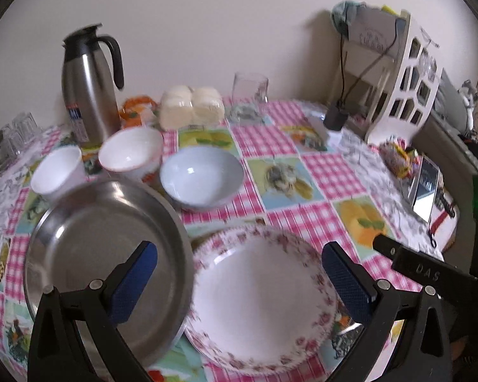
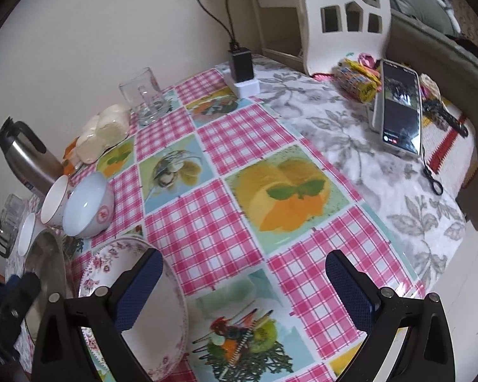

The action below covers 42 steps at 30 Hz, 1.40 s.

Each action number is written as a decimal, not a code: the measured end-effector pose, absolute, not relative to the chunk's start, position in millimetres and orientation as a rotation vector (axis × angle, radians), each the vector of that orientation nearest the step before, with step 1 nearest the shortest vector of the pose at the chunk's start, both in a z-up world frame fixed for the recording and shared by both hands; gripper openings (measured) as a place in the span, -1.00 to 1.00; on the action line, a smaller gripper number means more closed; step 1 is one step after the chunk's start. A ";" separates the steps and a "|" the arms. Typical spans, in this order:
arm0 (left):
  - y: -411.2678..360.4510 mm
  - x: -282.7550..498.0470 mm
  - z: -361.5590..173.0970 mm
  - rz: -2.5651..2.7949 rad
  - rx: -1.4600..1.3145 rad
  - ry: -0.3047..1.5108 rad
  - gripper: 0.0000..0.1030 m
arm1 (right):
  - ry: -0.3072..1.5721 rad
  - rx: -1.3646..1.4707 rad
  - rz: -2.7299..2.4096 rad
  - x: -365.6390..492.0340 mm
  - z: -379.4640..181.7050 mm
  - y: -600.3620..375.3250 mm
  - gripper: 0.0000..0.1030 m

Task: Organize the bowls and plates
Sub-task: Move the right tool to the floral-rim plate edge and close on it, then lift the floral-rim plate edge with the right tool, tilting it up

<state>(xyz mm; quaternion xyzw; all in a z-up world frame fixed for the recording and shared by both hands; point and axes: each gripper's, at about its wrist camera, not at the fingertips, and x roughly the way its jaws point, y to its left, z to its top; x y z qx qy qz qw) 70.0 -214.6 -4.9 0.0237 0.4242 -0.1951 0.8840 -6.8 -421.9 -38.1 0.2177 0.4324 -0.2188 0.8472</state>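
My left claw (image 1: 239,273) is open above the white rose-rimmed plate (image 1: 261,299). It looks smooth and breakable, so grab its rim.

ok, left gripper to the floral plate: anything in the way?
Nothing visible. The left gripper hangs open right above the floral plate, jaws straddling it. The steel plate lies beside it on the left, under the left jaw.
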 end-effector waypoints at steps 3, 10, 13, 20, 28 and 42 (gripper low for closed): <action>-220.7 69.0 -16.4 -0.404 0.036 0.949 0.99 | 0.938 0.474 -0.449 -6.8 -46.7 -427.8 1.00; -231.0 62.1 -40.1 -0.346 0.065 1.052 0.99 | 0.984 0.530 -0.423 -4.1 -67.5 -432.6 1.00; -230.1 60.8 -43.8 -0.336 0.060 1.065 0.99 | 1.009 0.529 -0.399 1.3 -75.6 -429.2 0.99; -223.9 65.4 -49.5 -0.304 0.037 1.093 0.99 | 1.058 0.537 -0.273 16.5 -92.4 -409.7 0.63; -220.7 67.9 -53.7 -0.286 0.022 1.108 0.99 | 1.076 0.561 -0.181 22.9 -101.9 -394.5 -0.15; -223.7 68.4 -55.1 -0.285 0.034 1.102 0.99 | 1.072 0.565 -0.179 24.3 -103.2 -397.2 -0.54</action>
